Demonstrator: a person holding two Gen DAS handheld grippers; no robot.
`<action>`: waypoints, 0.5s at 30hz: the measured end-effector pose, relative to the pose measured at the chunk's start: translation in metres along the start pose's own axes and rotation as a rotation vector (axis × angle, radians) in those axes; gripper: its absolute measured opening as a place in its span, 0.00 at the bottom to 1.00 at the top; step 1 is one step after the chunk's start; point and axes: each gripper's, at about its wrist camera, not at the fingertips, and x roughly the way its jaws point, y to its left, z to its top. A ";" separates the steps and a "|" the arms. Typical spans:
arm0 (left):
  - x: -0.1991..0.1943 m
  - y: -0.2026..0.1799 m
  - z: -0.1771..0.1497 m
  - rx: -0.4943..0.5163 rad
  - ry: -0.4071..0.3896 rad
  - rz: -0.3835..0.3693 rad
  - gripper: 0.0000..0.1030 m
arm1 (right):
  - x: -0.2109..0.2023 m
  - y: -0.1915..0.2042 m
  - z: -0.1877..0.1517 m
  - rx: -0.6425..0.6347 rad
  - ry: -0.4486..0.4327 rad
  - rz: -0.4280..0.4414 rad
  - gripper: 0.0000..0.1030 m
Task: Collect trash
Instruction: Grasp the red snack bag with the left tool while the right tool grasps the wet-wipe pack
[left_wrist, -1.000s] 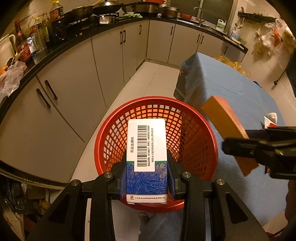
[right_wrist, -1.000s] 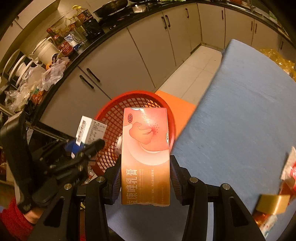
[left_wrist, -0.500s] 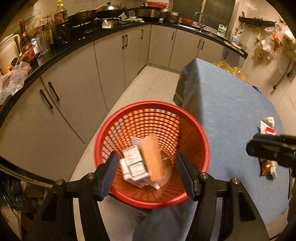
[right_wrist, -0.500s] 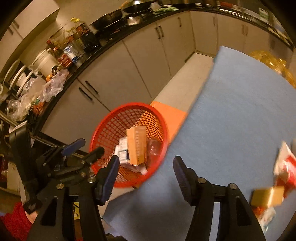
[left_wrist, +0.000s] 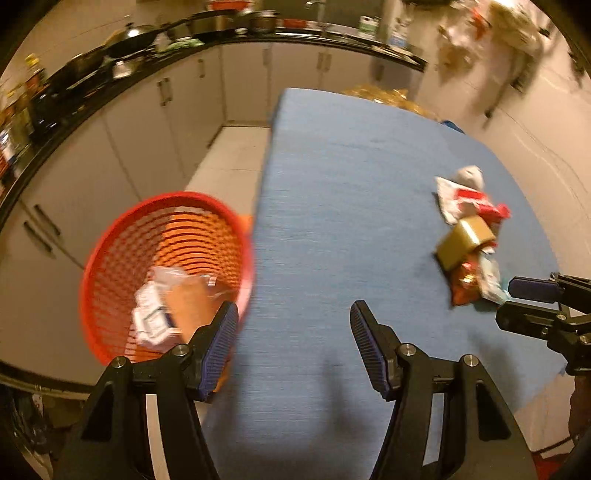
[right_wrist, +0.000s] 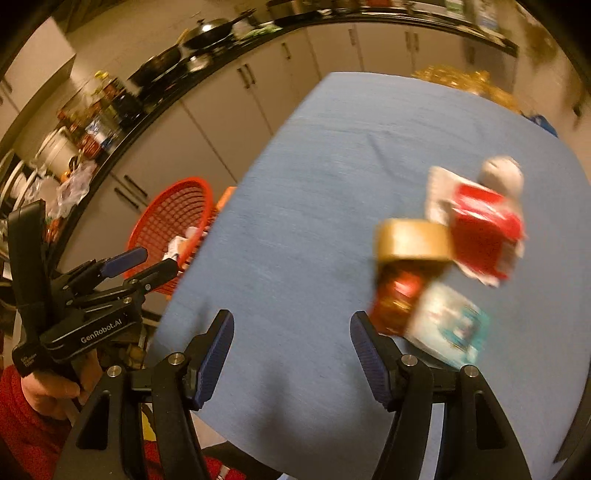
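A red mesh basket (left_wrist: 110, 258) stands on the floor left of the blue-clothed table (left_wrist: 332, 221); it also shows in the right wrist view (right_wrist: 162, 214). Boxes and wrappers (left_wrist: 170, 306) lie inside it. A pile of trash sits on the table's right side: a gold box (left_wrist: 463, 240), a red and white packet (left_wrist: 469, 199), a red wrapper (right_wrist: 397, 299) and a teal packet (right_wrist: 450, 325). My left gripper (left_wrist: 291, 347) is open and empty over the table's left edge. My right gripper (right_wrist: 291, 350) is open and empty, just left of the pile.
Kitchen cabinets (left_wrist: 147, 122) under a black counter (left_wrist: 110, 74) with pans and bottles run along the left and back. The floor (left_wrist: 229, 162) lies between them and the table. Yellow bags (left_wrist: 380, 96) sit behind the table's far end.
Both grippers let their boxes fall into the basket and opened. Both have since swung right, from above the basket to over the table, toward the trash pile.
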 end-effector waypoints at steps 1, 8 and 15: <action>0.000 -0.009 0.000 0.013 0.002 -0.009 0.60 | -0.004 -0.008 -0.004 0.009 -0.002 0.002 0.68; 0.002 -0.057 -0.003 0.101 0.029 -0.057 0.60 | -0.019 -0.072 -0.024 0.033 0.001 -0.050 0.69; -0.001 -0.078 -0.012 0.125 0.049 -0.042 0.60 | 0.000 -0.118 -0.005 0.047 0.017 -0.032 0.70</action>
